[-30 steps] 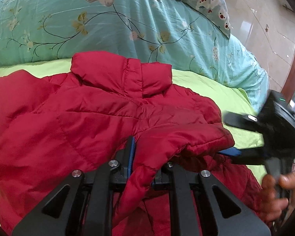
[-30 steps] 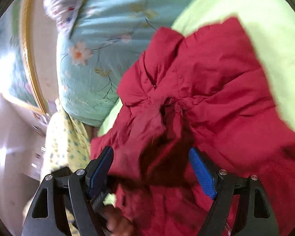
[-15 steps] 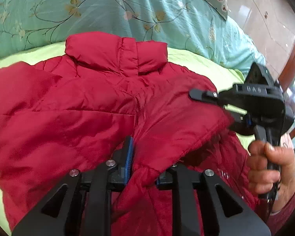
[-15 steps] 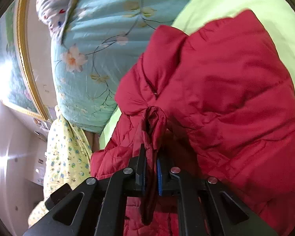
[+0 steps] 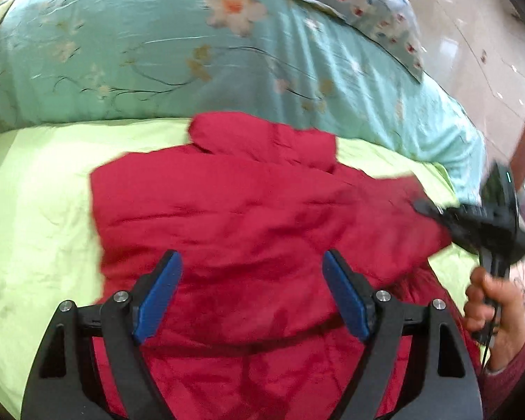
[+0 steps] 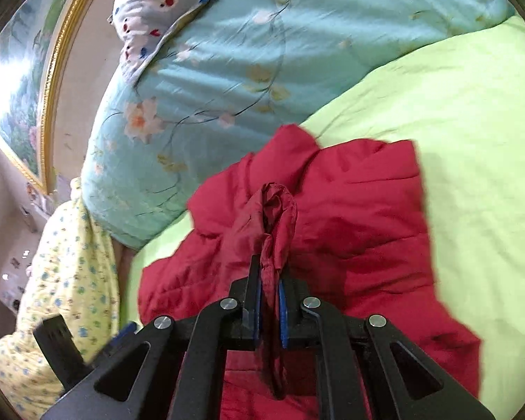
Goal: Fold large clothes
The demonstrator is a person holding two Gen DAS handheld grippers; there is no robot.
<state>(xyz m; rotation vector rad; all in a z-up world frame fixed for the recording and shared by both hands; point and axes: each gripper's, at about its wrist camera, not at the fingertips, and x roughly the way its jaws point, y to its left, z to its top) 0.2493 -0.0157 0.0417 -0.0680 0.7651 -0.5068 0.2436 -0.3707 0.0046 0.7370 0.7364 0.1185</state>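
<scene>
A red puffer jacket (image 5: 262, 217) lies spread on the lime-green sheet (image 5: 35, 192), its collar at twelve o'clock toward the teal floral duvet (image 5: 192, 52).

My left gripper (image 5: 252, 294) hangs just over the jacket's middle; its jaws are opening and the blue pads touch no cloth.

My right gripper (image 6: 270, 297) is clamped on a bunched fold of red fabric (image 6: 273, 217), which stands up between the pads. In the left view it sits at three o'clock, a hand (image 5: 493, 304) around its handle, at the jacket's right edge.

I judge this to be the fold of the right side across the body. To do it well, I would carry the pinched edge level toward nine o'clock, keep the cloth taut, and let go only once the edge lies flat and lines up. With padding this thick, the fold may spring back.
</scene>
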